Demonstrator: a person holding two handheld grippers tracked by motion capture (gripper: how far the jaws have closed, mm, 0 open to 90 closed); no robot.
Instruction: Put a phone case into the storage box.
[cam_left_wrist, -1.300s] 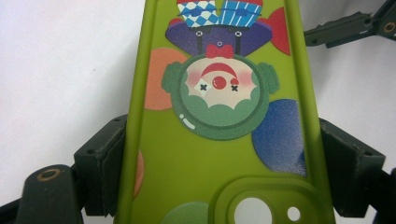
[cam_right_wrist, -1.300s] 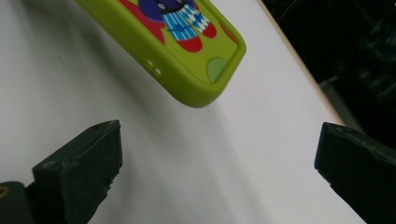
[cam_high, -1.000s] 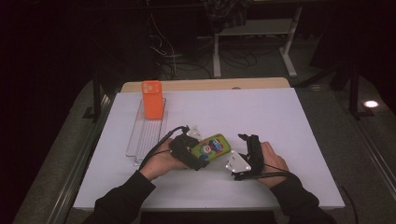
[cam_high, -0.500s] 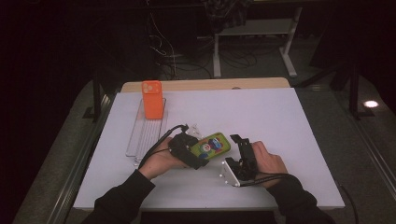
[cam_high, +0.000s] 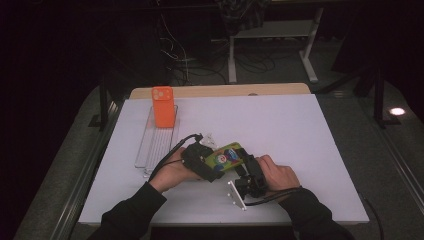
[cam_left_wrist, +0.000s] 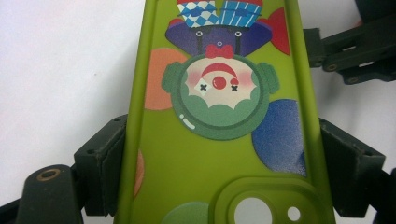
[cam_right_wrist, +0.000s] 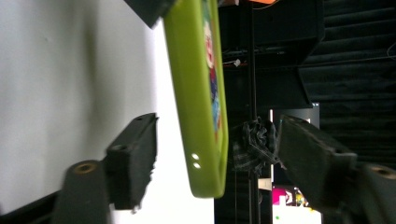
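Left gripper clamps the long edges of a lime-green, clown-printed soft rubbery phone case above the white counter; right gripper, jaws just closing, straddles its free end untouched; light, flexible, best pinched by rims.

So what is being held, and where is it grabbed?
The left tool grips the green phone case by its two long side edges, near the camera hole. The right tool straddles its far end, not pressing.

A white surface is carrying the things, with a strip of bare wood showing along its far edge. A clear ridged tray is lying on it toward the left, and an orange phone case is standing upright at the tray's far end.
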